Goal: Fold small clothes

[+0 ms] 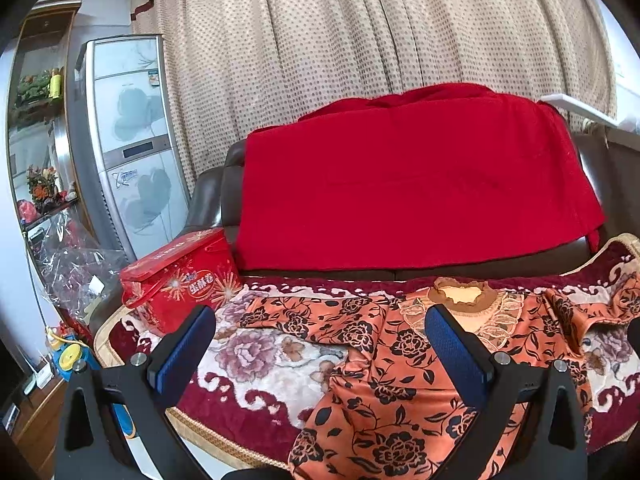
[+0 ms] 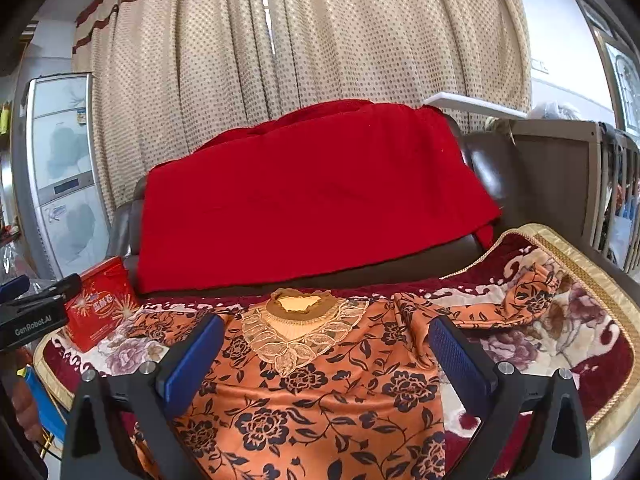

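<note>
An orange blouse with black flowers (image 1: 384,392) lies spread face up on a floral blanket (image 1: 256,364), its lace collar (image 1: 460,296) toward the sofa. Both sleeves stretch out sideways. My left gripper (image 1: 320,344) is open and empty, hovering above the blouse's left side. In the right wrist view the blouse (image 2: 320,400) and collar (image 2: 300,312) sit straight ahead. My right gripper (image 2: 326,344) is open and empty above the chest of the blouse. The left gripper's body (image 2: 32,312) shows at the left edge.
A red gift box (image 1: 180,280) stands on the blanket's left corner, also in the right wrist view (image 2: 100,304). A dark sofa draped with a red cloth (image 1: 408,184) rises behind. A floor air conditioner (image 1: 128,140) and shelves stand left. A slatted crib (image 2: 600,192) stands right.
</note>
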`<state>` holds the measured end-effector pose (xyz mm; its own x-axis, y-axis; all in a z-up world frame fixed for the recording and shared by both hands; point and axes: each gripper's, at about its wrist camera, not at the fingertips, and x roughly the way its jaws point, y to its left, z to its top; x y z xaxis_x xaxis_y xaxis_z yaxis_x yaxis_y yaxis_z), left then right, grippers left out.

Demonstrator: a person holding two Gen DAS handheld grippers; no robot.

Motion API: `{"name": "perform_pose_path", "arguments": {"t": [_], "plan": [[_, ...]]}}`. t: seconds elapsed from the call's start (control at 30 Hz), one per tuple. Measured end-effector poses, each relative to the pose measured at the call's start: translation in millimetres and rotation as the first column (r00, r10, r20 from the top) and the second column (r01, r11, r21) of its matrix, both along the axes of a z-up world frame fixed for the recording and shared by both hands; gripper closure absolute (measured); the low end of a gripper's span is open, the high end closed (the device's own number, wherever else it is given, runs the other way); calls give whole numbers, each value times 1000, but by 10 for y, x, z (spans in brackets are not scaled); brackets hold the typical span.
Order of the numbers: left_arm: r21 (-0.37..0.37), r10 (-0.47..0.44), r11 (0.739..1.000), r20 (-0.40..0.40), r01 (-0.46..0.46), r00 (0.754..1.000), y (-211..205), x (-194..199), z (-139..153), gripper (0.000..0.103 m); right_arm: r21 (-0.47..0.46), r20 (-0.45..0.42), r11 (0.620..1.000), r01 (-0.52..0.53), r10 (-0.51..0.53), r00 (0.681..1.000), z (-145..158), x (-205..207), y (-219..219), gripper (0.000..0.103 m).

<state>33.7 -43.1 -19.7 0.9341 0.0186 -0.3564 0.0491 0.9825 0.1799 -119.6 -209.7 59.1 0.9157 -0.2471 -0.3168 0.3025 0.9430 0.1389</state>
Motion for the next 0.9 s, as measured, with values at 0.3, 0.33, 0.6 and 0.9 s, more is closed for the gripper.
{"name": "perform_pose_path", "arguments": {"t": [0.3, 0.33, 0.6, 0.9], "plan": [[13, -48, 999, -96, 50, 994, -468, 792, -399, 0, 180, -4, 981, 71, -72, 997, -466, 316, -925, 0], [-6, -68, 998, -127, 67, 990, -530, 942, -480, 0, 196, 7, 977, 84, -87, 996, -511, 333, -1068, 0], [-84, -101, 994, -410, 73, 906, -925, 2149, -1463, 0, 476, -106, 818, 323, -311, 944, -1277, 231, -2920, 0], [13, 16, 1000, -425, -12, 905, -822, 2235, -1758, 0, 688, -228, 567, 453, -424, 876, -1821, 681, -4136, 42]]}}
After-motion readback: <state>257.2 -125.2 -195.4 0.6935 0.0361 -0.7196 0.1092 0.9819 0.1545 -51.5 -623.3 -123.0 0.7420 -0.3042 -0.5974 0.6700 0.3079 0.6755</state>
